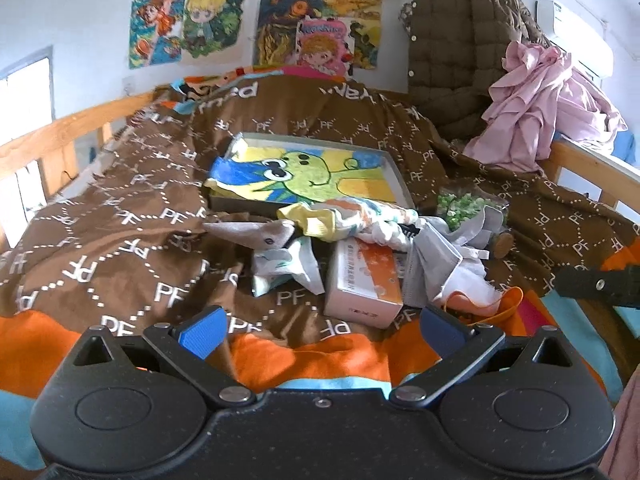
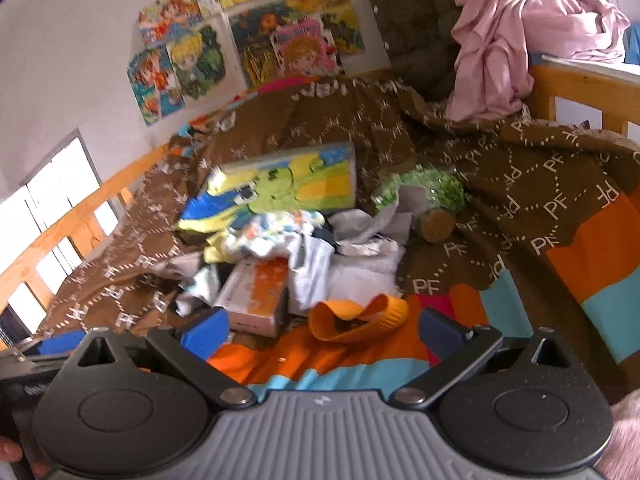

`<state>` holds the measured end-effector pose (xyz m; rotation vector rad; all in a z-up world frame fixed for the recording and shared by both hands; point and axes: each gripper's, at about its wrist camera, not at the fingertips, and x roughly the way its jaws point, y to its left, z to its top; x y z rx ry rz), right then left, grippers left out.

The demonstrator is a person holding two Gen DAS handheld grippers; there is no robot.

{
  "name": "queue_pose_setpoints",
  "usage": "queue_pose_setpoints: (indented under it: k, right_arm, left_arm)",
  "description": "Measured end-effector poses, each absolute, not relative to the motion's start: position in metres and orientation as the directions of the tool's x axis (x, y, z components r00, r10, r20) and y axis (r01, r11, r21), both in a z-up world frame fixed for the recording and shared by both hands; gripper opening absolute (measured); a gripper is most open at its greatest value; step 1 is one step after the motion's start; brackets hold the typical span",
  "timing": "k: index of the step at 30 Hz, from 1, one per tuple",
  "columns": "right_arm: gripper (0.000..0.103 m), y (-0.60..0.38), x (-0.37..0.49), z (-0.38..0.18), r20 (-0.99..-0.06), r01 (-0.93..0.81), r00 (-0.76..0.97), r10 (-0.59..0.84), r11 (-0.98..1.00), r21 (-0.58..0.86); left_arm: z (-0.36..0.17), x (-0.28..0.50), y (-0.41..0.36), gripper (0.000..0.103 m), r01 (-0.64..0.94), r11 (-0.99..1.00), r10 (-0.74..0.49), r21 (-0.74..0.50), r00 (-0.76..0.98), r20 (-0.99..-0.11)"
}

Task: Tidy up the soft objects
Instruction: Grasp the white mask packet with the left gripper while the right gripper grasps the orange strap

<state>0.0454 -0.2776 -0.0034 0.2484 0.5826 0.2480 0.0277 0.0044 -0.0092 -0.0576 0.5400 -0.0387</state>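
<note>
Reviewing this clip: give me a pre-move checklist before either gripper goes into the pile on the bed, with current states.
1. Left gripper open, empty: ok.
2. Right gripper open, empty: ok.
3. Orange band nearest the right gripper, unobstructed: ok.
4. Box lies among the cloths, not soft: not ok.
5. Tray free for items: not ok, towel fills it.
6. Socks separable from the grey cloth: cannot tell.

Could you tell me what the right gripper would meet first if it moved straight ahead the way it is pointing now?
Most likely the orange fabric loop, which lies just beyond the open right gripper on the bedspread; depth is hard to judge through the fisheye.
</note>
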Motion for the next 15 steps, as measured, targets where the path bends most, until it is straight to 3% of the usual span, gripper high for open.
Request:
queue_pose_setpoints:
  k: [10,15]
  right_arm:
    - [0.102,-0.299,0.108,-0.018,-0.611,-0.141,0.725,0.318,0.937,0.321]
    - [0.097,-0.310,0.133,-0.027,-0.624,-0.118,0.714,0.318,0.933,0.341]
  left_arm:
    - [-0.010,0.085,-0.005,0.102,0.126,0.978,-0.195,-0.167,0.837,-0.512]
    - [-0.018,0.124,-0.021,0.102,0.159,0.956,-0.268,-0.248,0.817,-0.510]
